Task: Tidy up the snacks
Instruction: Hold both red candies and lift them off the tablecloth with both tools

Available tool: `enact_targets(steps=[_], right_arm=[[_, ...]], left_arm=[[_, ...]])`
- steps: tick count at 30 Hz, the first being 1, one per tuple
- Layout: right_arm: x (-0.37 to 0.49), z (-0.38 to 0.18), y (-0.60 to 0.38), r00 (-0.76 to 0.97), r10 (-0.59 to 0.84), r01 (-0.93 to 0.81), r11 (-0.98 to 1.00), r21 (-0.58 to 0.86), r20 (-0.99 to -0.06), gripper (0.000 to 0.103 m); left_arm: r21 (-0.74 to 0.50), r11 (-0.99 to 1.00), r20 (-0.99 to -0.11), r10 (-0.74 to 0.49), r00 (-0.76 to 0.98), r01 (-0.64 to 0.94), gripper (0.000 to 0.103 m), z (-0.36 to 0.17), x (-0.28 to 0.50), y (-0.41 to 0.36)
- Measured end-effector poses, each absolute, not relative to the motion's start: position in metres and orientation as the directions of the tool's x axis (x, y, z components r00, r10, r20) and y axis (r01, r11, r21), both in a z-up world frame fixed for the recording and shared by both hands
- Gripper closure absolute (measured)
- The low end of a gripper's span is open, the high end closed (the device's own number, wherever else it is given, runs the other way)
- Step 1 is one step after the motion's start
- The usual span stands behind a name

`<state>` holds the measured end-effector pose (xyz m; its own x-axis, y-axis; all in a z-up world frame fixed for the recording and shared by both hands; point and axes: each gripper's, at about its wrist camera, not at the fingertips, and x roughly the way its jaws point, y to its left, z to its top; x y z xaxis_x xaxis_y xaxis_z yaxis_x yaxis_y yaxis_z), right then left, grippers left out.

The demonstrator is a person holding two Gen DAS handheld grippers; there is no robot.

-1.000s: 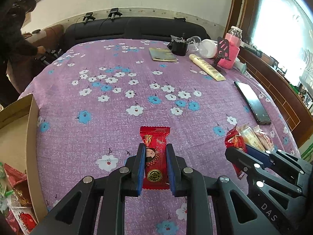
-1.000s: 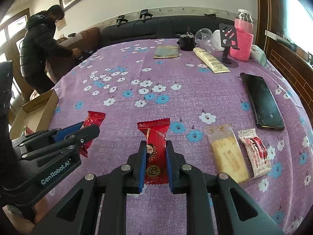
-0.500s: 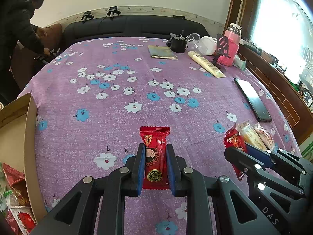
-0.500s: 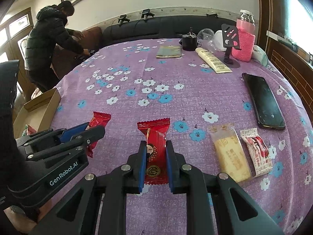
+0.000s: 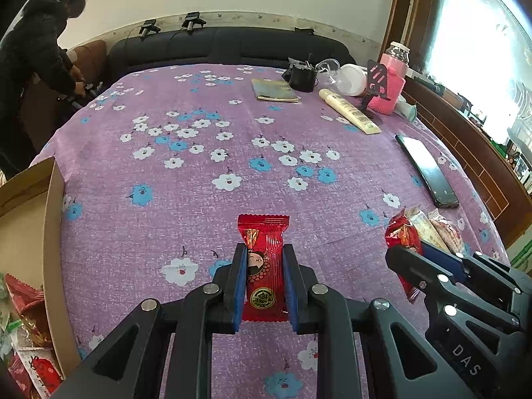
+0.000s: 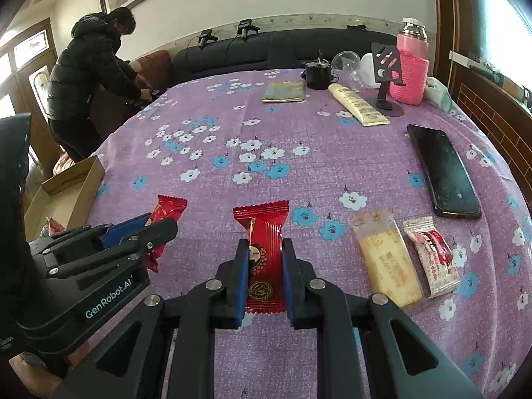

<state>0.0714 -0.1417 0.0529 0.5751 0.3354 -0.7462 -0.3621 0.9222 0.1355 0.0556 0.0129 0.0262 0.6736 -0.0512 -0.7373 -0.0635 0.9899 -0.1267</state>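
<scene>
While each red snack packet sits pinched between a pair of blue-padded jaws, both lie low over the purple flowered cloth of the bench (image 5: 186,179). The left gripper (image 5: 264,279) clamps one red packet (image 5: 264,266) near the middle front; the right gripper (image 6: 265,274) clamps its own red packet (image 6: 262,259) just to the right. Beside that one lie a pale biscuit packet (image 6: 385,262) and a white-and-red packet (image 6: 432,252). At the far left edge stands an open cardboard box (image 5: 30,219) already holding snacks. Judging by this, the pick-up step is done; next, each packet likely needs carrying left to the box and releasing.
</scene>
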Motion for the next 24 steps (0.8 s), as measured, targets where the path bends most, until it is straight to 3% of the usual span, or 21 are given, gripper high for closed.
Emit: enact_targets(steps=[24], right_arm=[[0.073,0.0515,-0.1421,0.577,0.324,-0.347,0.928,0.135,-0.75,0.086]], left_arm=[[-0.141,0.988,-0.738,-0.065,0.672,-0.059,0.083,0.0274,0.0538,0.0134]])
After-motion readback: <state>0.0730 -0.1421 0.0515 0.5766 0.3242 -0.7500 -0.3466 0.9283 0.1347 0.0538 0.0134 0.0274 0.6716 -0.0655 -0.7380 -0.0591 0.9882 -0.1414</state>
